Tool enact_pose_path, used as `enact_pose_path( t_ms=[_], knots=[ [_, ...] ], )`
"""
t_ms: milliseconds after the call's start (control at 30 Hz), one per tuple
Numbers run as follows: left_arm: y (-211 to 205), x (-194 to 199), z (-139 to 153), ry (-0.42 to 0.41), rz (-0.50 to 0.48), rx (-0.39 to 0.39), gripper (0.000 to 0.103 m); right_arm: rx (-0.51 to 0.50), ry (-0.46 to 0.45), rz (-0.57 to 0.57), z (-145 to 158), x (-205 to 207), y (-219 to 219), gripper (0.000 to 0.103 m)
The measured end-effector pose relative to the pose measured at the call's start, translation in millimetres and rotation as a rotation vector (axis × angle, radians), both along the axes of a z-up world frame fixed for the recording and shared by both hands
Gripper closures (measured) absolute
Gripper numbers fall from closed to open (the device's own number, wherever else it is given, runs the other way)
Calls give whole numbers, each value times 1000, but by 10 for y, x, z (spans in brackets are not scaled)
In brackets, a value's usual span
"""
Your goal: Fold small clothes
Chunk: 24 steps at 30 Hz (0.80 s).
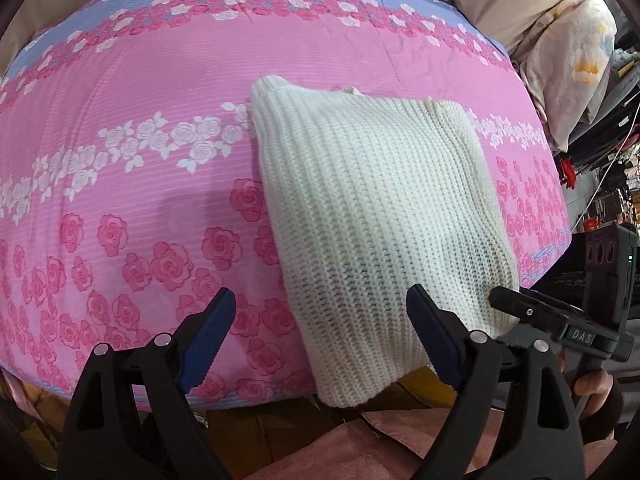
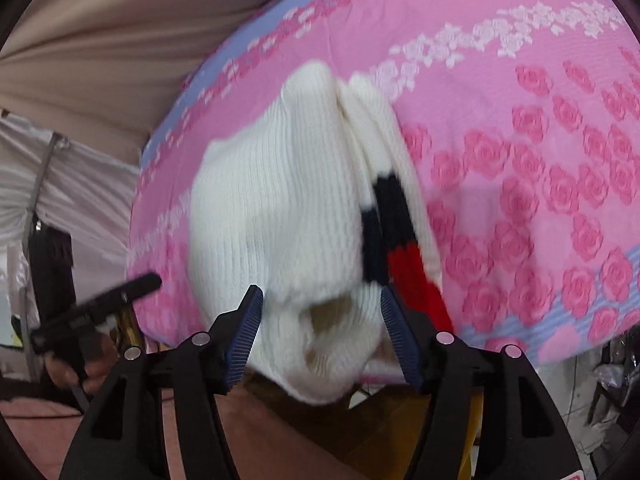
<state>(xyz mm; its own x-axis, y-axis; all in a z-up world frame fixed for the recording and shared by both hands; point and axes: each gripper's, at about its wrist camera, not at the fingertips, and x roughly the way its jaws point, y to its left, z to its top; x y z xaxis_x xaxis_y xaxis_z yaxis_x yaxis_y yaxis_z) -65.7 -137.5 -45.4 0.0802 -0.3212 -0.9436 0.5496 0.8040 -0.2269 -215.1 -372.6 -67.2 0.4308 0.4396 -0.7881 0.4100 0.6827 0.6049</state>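
White knit sweater (image 1: 376, 216) seen folded on pink floral bed cover (image 1: 120, 184), overhanging near edge. Left gripper (image 1: 320, 332) fingers spread wide, nothing held. Right gripper (image 2: 320, 332) fingers likewise wide, sweater hem between, ungripped.

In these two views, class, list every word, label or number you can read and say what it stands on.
"DAS" – white letters on the black body of the right gripper, seen in the left wrist view.
A red-and-white mark at the bottom right edge of the right wrist view is cut off and unreadable.
The white knit sweater and the bedspread carry no text.
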Motion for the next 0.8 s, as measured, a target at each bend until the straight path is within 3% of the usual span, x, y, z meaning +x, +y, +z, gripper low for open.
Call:
enact_pose_path(
  t_ms=[33,67,133,200,267,333,400,433,500,567,667,800],
  knots=[
    [-35,-7,-10,0,-8,5,18,3,4,-2,-31,9,50,42],
    [-68,-18,-12,-3,-17,9,18,0,-8,-3,-19,6,82,53],
    [-127,-36,-9,-15,-35,16,18,-15,-61,-19,118,-3,92,92],
    [-173,-46,-40,-26,-45,30,18,-43,-140,-82,343,-136,-23,93],
    [-230,-53,-135,-18,-55,50,18,-91,-139,-116,400,-292,-130,94],
    [-285,-69,-241,-20,-64,86,18,-132,-52,-94,157,-320,-161,93],
    [-314,-72,-299,-32,-71,116,18,-89,50,-69,-224,-314,-127,93],
    [-314,-65,-303,-42,-62,120,18,-62,49,-80,-269,-336,-109,94],
    [-310,-43,-297,-46,-48,115,18,-90,13,-103,-84,-373,-117,89],
    [-325,-37,-300,-51,-42,120,18,-149,-36,-129,206,-374,-171,69],
    [-330,-26,-319,-54,-38,122,17,-221,-102,-134,496,-246,-279,55],
    [-356,-30,-289,-64,-32,125,17,-284,-123,-83,490,389,-362,45]
  ],
)
